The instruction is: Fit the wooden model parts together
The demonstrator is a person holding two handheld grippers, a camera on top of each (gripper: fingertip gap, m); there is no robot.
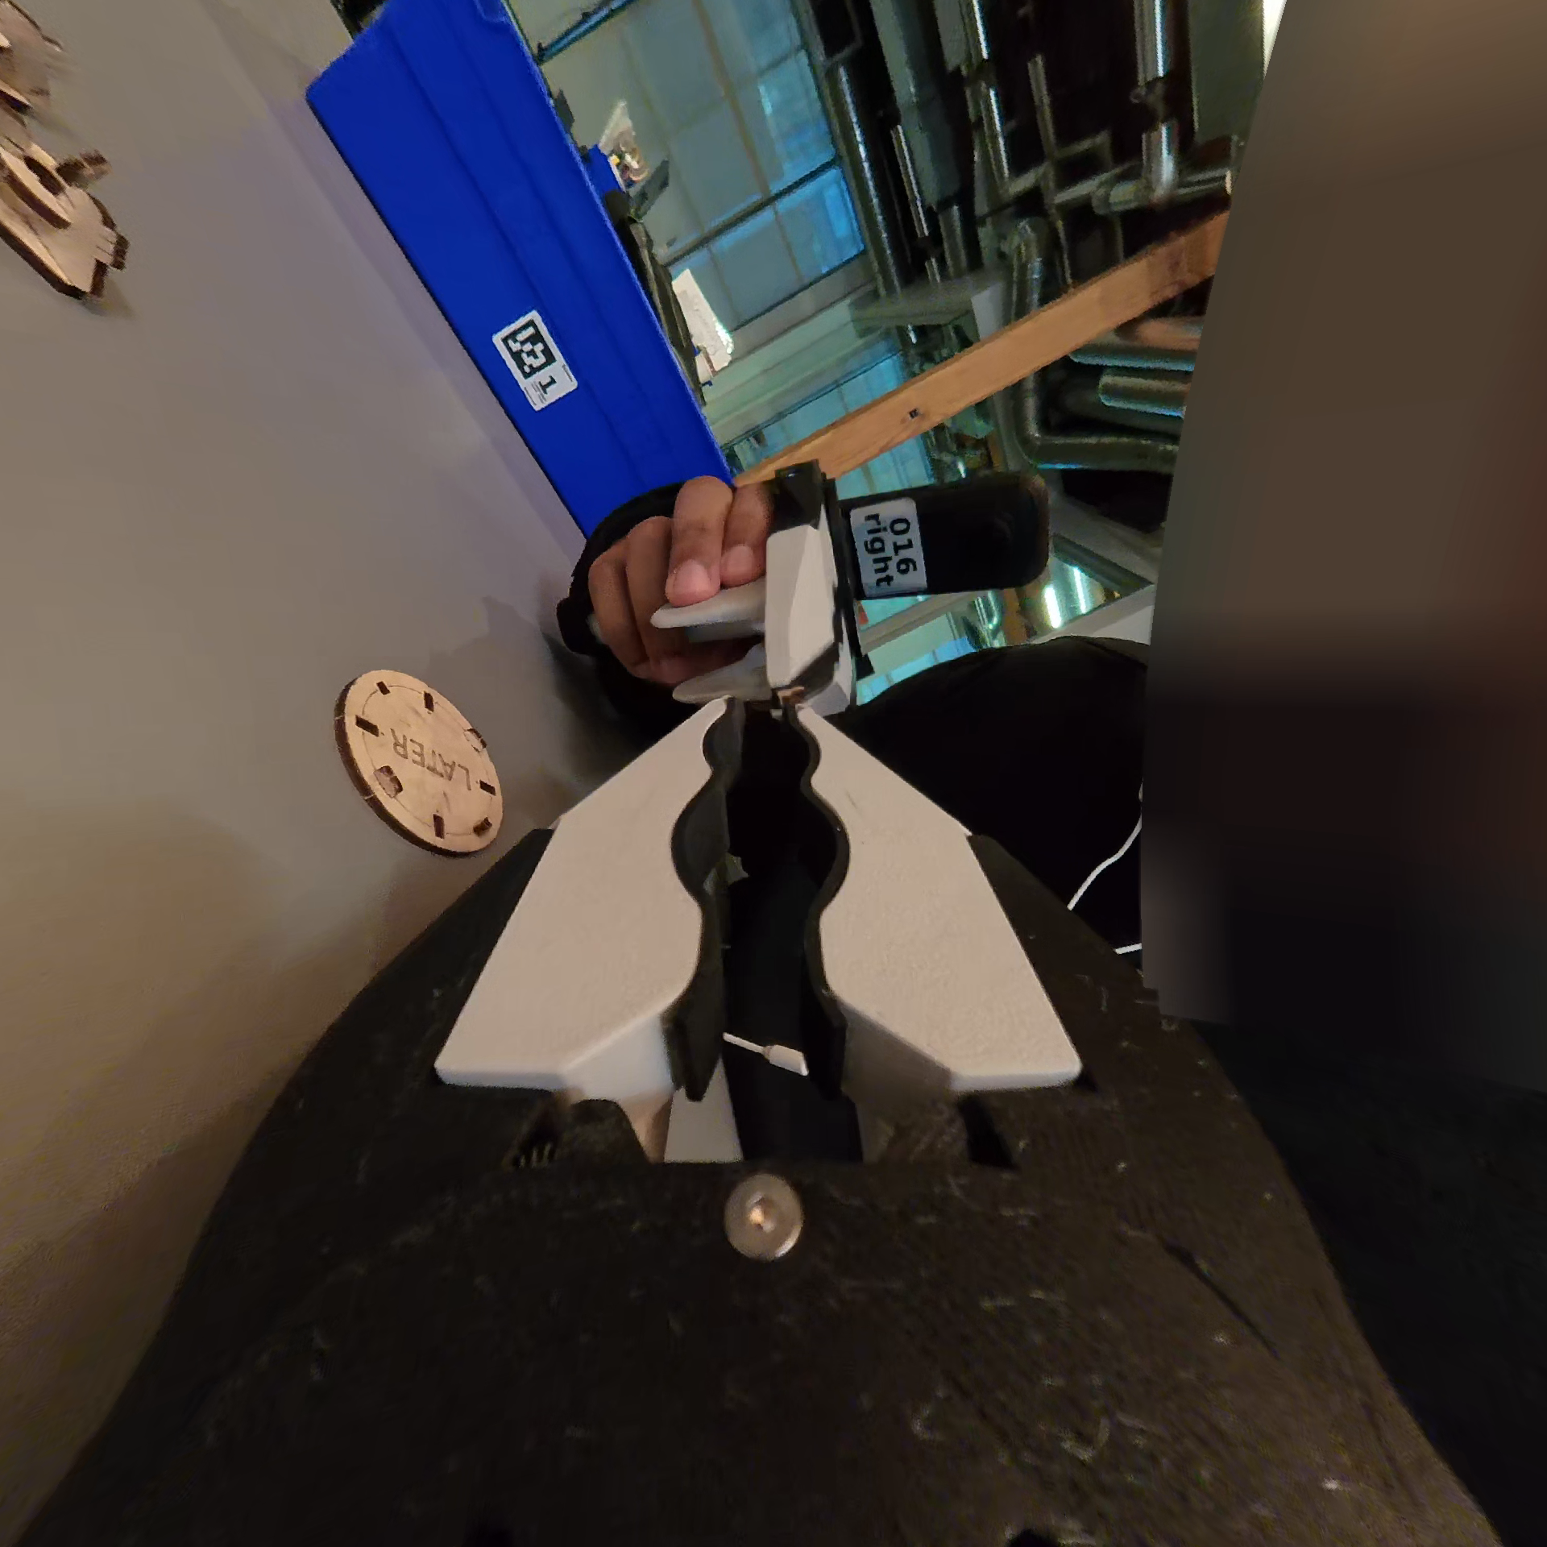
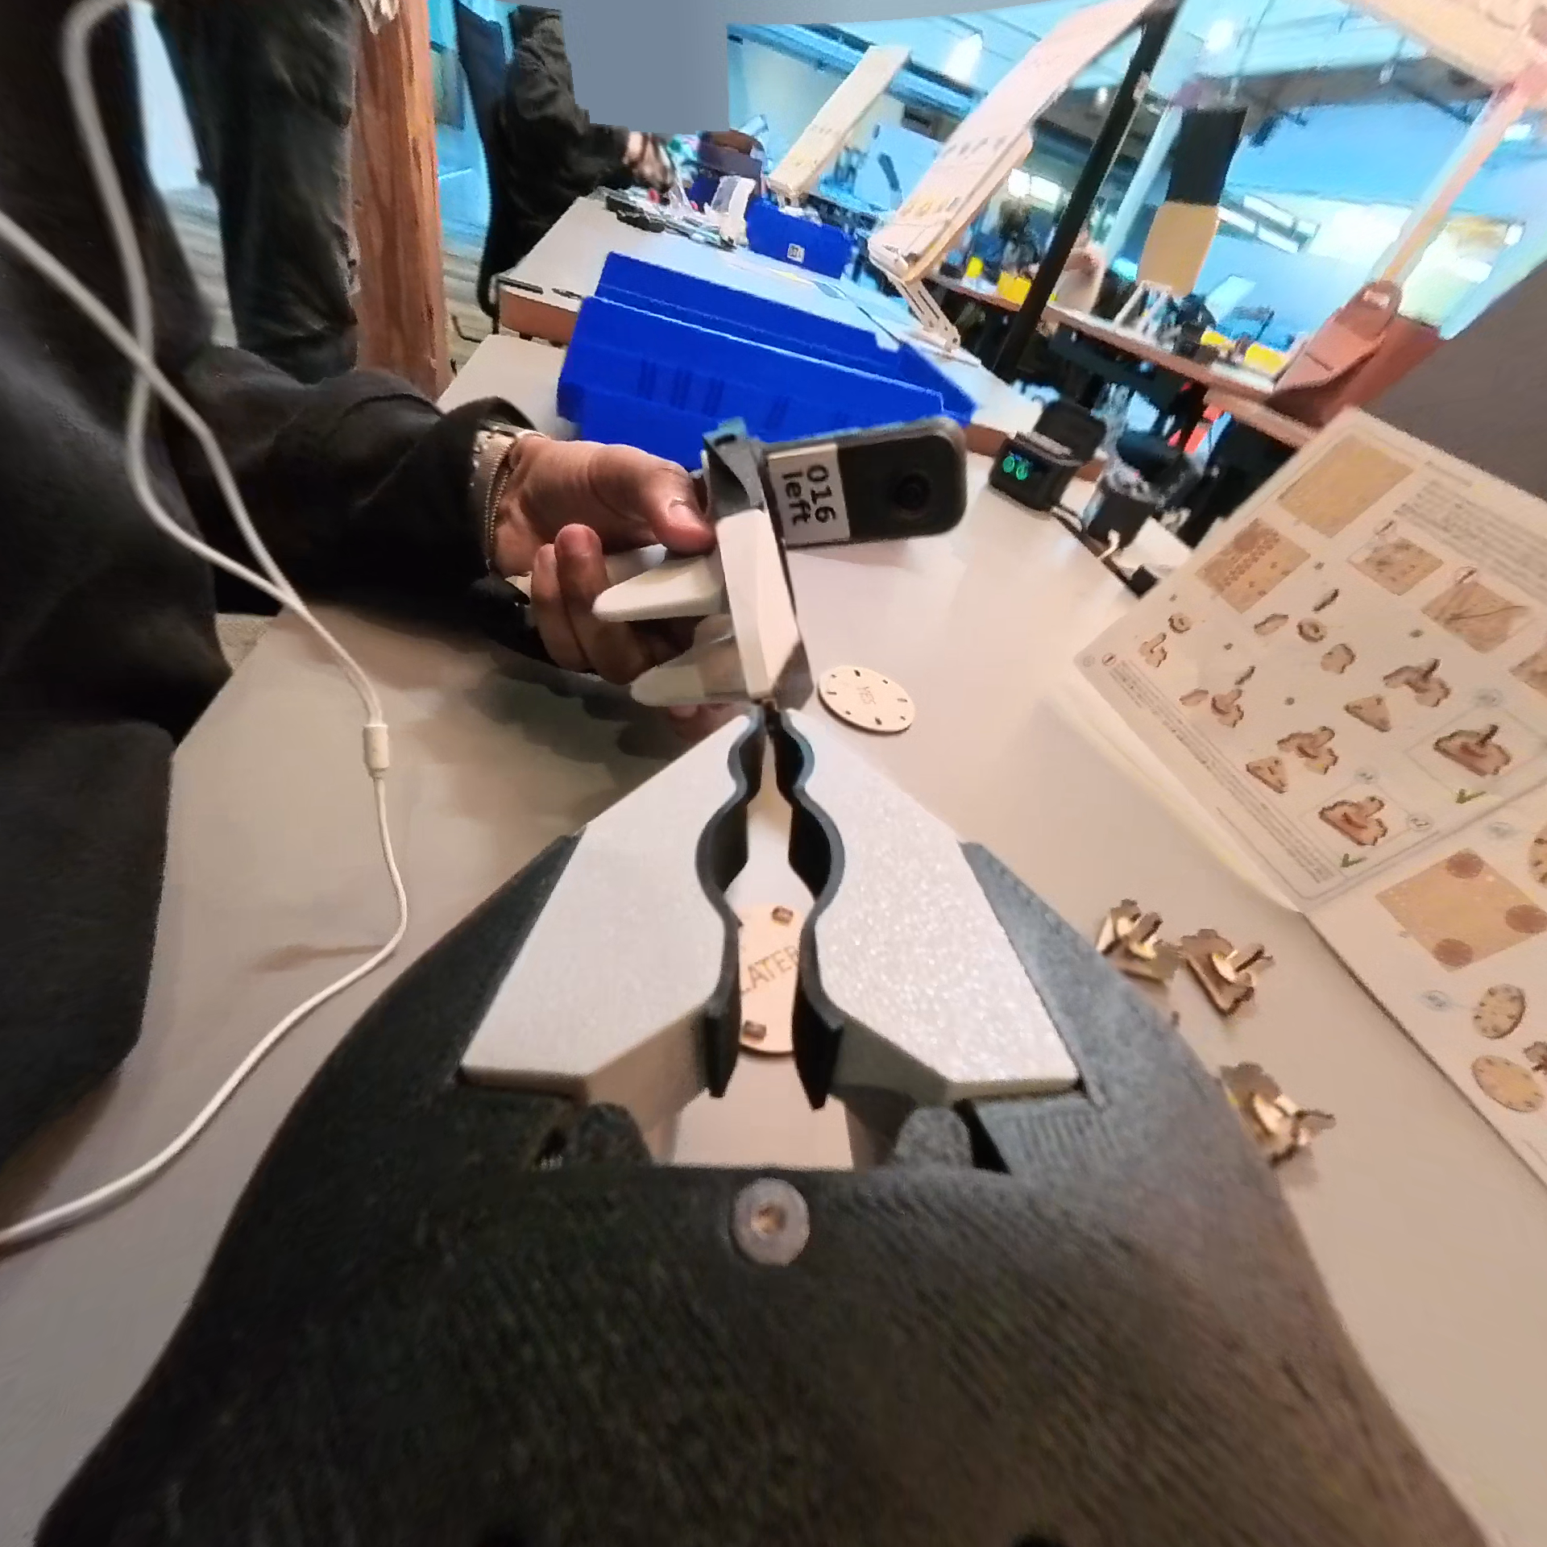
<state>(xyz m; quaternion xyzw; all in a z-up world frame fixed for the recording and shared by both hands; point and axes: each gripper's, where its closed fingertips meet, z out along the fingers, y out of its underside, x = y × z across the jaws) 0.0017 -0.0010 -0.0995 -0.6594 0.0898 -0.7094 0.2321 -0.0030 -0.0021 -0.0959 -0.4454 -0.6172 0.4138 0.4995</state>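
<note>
Right gripper (image 2: 766, 722), seen from its own camera: the grey fingers (image 2: 636, 921) converge until the tips meet, with no gap visible between them. The left wrist view shows a small wooden piece (image 1: 787, 693), tan in colour, pinched at those tips and raised clear of the tabletop (image 2: 963, 603).

Left gripper (image 1: 758, 710): the jaws stand slightly apart, with a narrow gap at the tips. They are tip to tip with the right gripper. The wooden piece sits just beside the left gripper's right fingertip, and contact there cannot be confirmed. A hand (image 2: 603, 519) holds the left gripper by its grey levers.

Engraved wooden disc (image 2: 768, 979): flat on the tabletop, visible through the slot between the right gripper's fingers. A second disc (image 2: 866, 699) lies just beyond the meeting tips.

Printed instruction sheet (image 2: 1339, 670): lies toward the right edge of the tabletop. Several small wooden assemblies (image 2: 1172, 954) are scattered along its near side.

Blue bin (image 2: 711, 352): stands at the far edge. A white cable (image 2: 251, 586) hangs over the left edge.
</note>
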